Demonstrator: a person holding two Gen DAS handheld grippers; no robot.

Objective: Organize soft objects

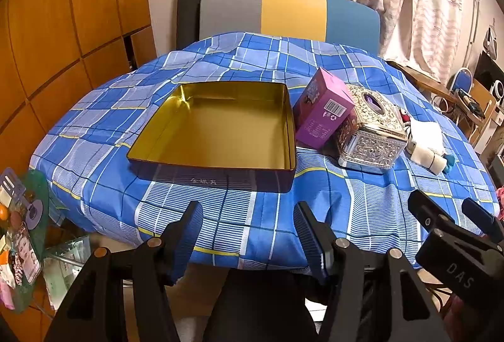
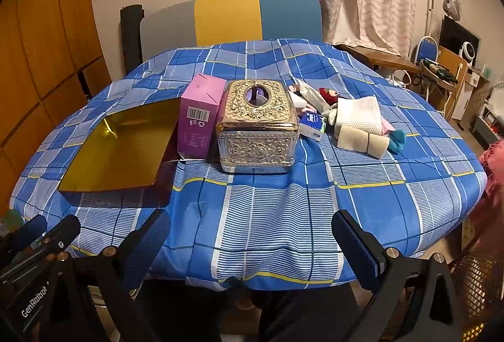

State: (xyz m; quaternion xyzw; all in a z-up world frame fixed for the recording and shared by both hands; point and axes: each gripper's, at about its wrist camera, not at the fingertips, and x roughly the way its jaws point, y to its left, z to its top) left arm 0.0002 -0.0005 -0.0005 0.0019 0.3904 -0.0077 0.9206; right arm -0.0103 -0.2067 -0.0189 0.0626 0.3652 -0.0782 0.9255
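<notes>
Both grippers hanging back at the near table edge, nothing grabbed

Left gripper (image 1: 249, 234) and right gripper (image 2: 252, 250) both spread apart, empty; soft pile (image 2: 356, 124) sits far right behind the ornate tissue box (image 2: 258, 134); purple carton (image 2: 198, 121) leans between it and the open gold tin (image 1: 217, 127).

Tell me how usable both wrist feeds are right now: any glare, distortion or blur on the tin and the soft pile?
Left wrist view: warm indoor light, strong fisheye bending at the table edge, dark vignette corners; the gold tin mirrors light on its inner walls but stays readable. Right wrist view: same bending; the ornate tissue box glints, and the soft pile behind it is sharp enough but small.
</notes>
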